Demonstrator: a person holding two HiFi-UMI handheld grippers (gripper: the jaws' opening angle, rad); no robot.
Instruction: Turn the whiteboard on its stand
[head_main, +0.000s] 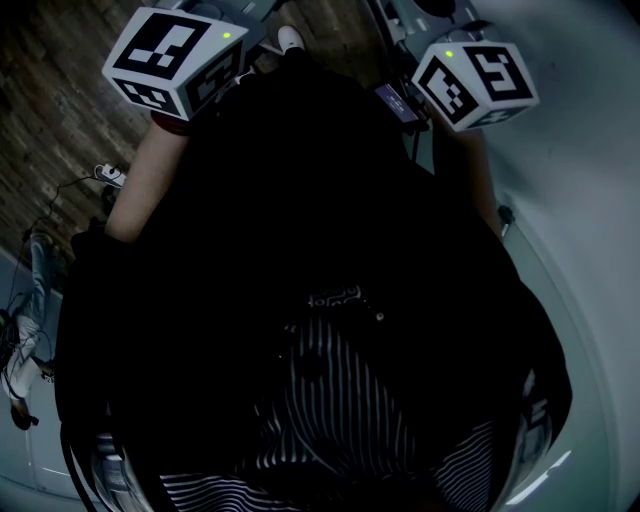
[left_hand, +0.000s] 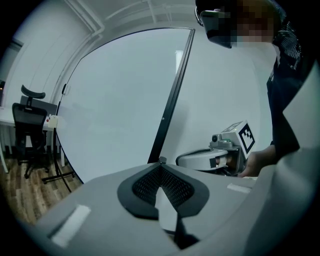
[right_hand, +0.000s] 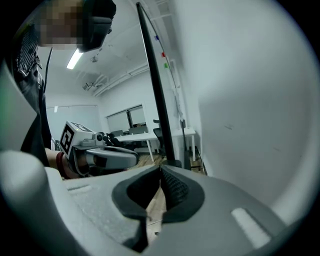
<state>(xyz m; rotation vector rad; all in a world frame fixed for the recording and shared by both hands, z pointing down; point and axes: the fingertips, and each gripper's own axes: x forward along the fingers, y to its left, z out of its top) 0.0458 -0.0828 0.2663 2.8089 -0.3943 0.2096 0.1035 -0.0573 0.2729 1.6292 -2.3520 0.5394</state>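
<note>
Dark top (head_main: 300, 250) of the person filled most of the head view, closest to the lens, with striped cloth (head_main: 340, 410) beneath it at the bottom of the frame.

Left tongs (left_hand: 161, 162): jaws drawn together at the tips, nothing between them. Whiteboard (left_hand: 110, 100) spread pale across the left and centre of the left gripper view. Its dark edge (left_hand: 172, 95) slanted down from the upper middle of the frame and ended right at the jaw tips. Contact between tips and edge could not be told. Right tongs (right_hand: 161, 167) showed there too, at the right of the frame, on the other side of the dark edge from the board's face.

Right tongs: jaws closed, tips together, holding nothing. In the right gripper view the board filled the right half, and the dark edge ran from the top centre down to just above the jaw tips. The left tongs sat at left centre, across that edge.

Office chair (left_hand: 27, 125) stood on wood floor (left_hand: 30, 195) at the far left of the left gripper view. White desk (right_hand: 145, 136) lay far back, left of the dark edge.
</note>
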